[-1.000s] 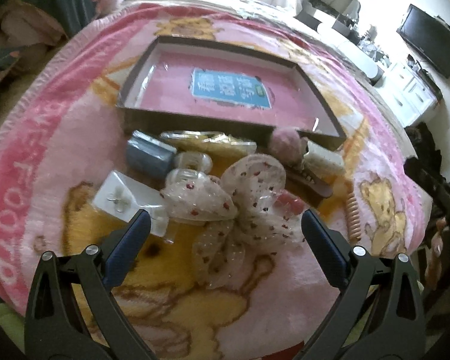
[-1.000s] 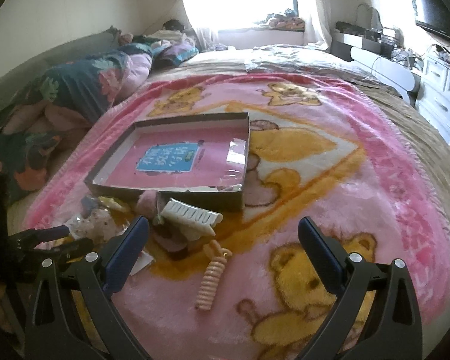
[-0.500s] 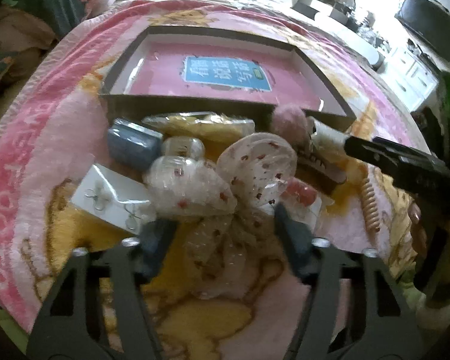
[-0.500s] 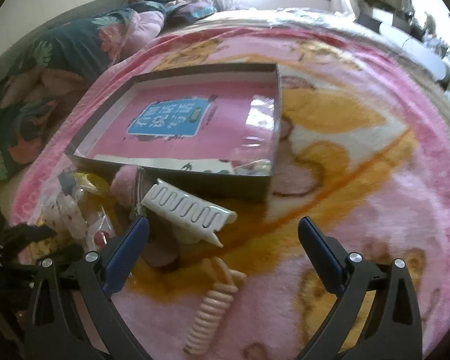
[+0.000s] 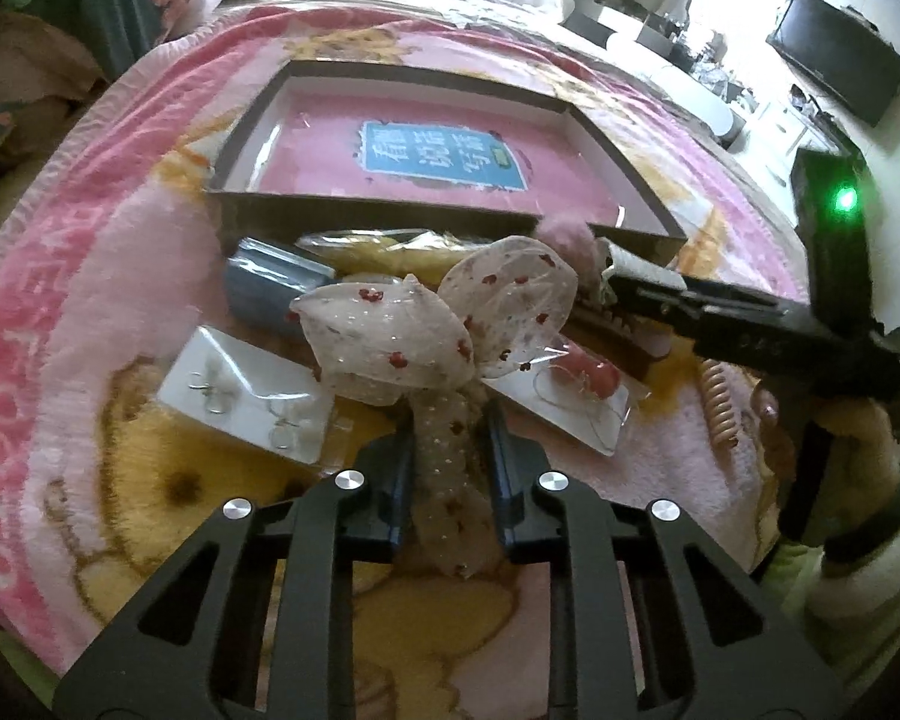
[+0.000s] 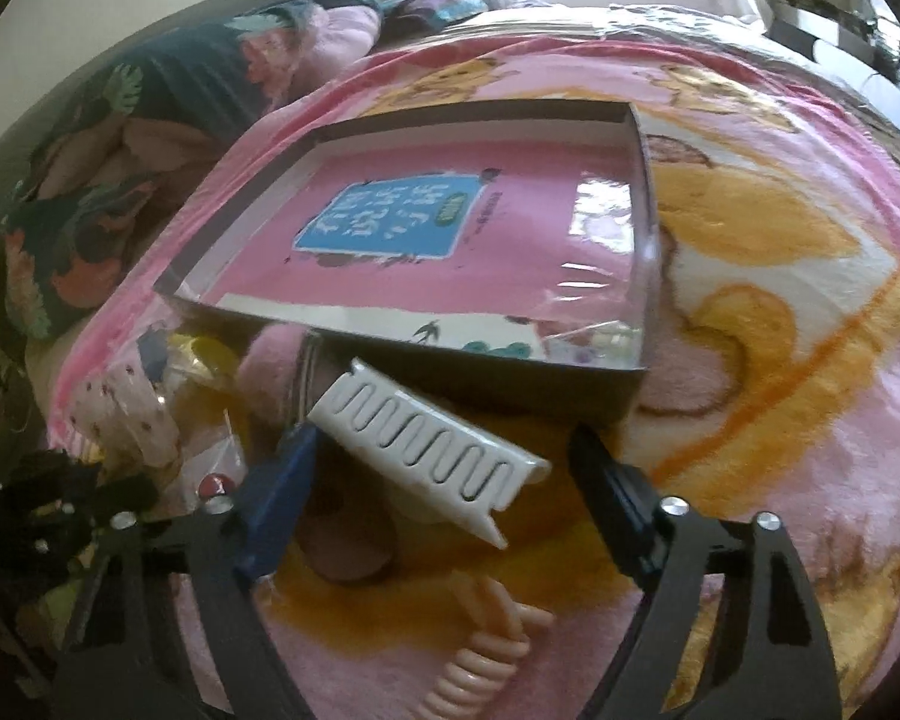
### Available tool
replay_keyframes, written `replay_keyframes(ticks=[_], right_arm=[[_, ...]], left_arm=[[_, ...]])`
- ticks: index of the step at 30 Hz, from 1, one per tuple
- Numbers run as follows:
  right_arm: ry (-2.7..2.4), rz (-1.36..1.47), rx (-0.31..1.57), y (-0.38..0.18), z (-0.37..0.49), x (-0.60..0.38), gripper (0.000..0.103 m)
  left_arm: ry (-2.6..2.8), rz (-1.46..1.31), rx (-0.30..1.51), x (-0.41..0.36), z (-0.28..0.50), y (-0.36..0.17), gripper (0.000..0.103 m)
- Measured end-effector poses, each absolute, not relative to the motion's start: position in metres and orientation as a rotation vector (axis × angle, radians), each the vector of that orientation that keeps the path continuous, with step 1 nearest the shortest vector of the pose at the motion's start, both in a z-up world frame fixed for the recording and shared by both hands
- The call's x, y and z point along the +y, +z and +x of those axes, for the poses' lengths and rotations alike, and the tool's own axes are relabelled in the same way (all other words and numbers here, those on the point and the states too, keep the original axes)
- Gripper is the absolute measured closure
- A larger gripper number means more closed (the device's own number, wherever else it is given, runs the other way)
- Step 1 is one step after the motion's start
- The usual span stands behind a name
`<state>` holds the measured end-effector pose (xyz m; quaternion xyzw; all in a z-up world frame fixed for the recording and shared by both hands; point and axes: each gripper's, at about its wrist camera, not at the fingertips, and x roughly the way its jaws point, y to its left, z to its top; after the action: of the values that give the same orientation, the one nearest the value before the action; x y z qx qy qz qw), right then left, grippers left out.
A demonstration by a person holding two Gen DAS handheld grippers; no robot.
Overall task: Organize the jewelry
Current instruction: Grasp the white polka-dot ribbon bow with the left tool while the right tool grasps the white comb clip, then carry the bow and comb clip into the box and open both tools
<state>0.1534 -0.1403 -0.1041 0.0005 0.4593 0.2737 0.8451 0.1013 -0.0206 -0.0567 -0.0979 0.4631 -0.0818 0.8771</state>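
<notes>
My left gripper (image 5: 447, 468) is shut on the tail of a sheer cream hair bow with red dots (image 5: 426, 330), which lies on the pink blanket in front of a shallow dark box (image 5: 378, 210). My right gripper (image 6: 444, 480) is open, its fingers on either side of a white hair claw clip (image 6: 426, 438) lying just before the box's (image 6: 510, 378) front wall. The right gripper also shows in the left wrist view (image 5: 624, 288), reaching in from the right.
Around the bow lie a white earring card (image 5: 246, 390), a blue-grey pouch (image 5: 270, 288), a yellow packet (image 5: 360, 246), a pink pompom (image 5: 564, 240), a packet with a red item (image 5: 576, 390) and a peach spiral hair tie (image 6: 480, 660). Pillows lie far left (image 6: 120, 150).
My left gripper has moved forward and closed on the bow's tail. My right gripper has advanced toward the white claw clip, which now sits between its open fingers.
</notes>
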Motion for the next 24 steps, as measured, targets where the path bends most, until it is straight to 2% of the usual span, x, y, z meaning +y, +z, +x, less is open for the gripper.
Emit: replay_keyframes(ticks=[4, 10, 18, 24], right_arm=[[0.615, 0.007, 0.939, -0.101, 0.147, -0.140, 0.047], [0.632, 0.008, 0.890, -0.094, 0.132, -0.143, 0.061], [0.597, 0.065, 0.843, -0.085, 0.115, -0.164, 0.075], [0.521, 0.145, 0.814, -0.077, 0.106, -0.195, 0.076]], left_arm=[[-0.163, -0.219, 0.951, -0.013, 0.096, -0.050, 0.089], [-0.145, -0.234, 0.933, -0.007, 0.094, -0.042, 0.089], [-0.141, -0.243, 0.913, -0.003, 0.090, -0.033, 0.089], [-0.149, -0.240, 0.901, -0.004, 0.088, -0.028, 0.089]])
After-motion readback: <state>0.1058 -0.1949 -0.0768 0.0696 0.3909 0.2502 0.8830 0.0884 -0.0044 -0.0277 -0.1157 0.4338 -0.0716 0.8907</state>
